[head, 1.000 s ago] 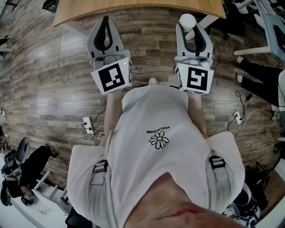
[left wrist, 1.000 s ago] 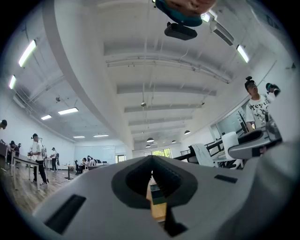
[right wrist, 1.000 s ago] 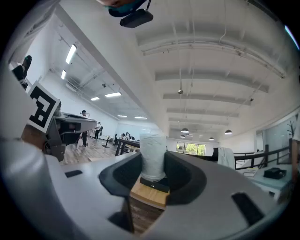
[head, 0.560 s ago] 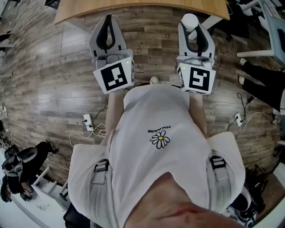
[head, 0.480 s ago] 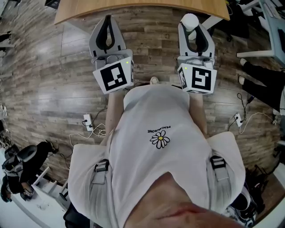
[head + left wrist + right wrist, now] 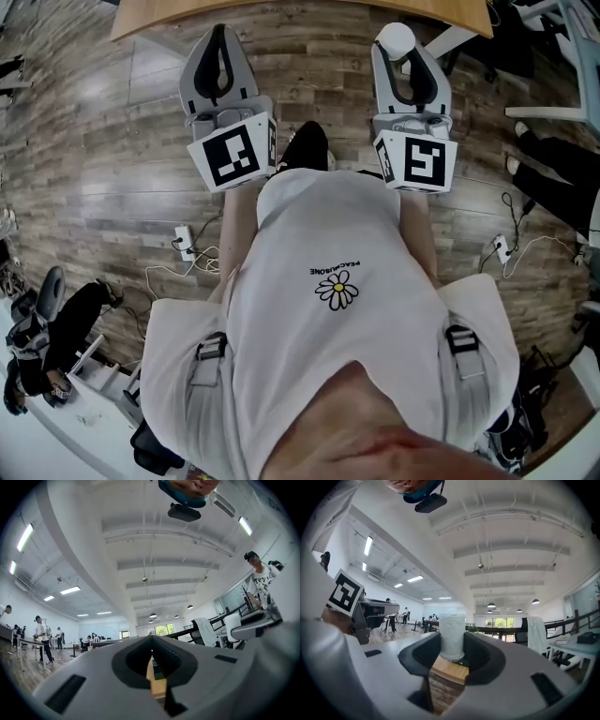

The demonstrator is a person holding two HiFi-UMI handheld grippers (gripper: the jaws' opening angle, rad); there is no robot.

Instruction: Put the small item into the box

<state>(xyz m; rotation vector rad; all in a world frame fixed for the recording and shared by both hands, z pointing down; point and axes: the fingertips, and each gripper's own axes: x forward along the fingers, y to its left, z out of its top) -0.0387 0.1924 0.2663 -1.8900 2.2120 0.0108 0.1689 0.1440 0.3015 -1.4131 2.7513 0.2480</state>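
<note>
My right gripper (image 6: 397, 45) holds a small white cylindrical item (image 6: 395, 38) between its fingertips, out over the wood floor just short of a wooden table's edge (image 6: 281, 15). In the right gripper view the white item (image 6: 452, 631) stands upright between the jaws of the right gripper (image 6: 453, 644), touching both sides while they are opening. My left gripper (image 6: 219, 32) is level with it to the left, its tips together and nothing between them. The left gripper (image 6: 151, 644) shows only a thin slit in its own view. No box is in view.
A person's black shoe (image 6: 305, 146) shows between the two marker cubes. A power strip with cables (image 6: 184, 257) lies on the floor at left, another plug (image 6: 500, 247) at right. Someone else's legs (image 6: 553, 164) reach in from the right. Black gear (image 6: 47, 347) sits lower left.
Both grippers have shifted slightly towards the table edge. A black shoe has come forward between them. The white item stays in the right gripper.
</note>
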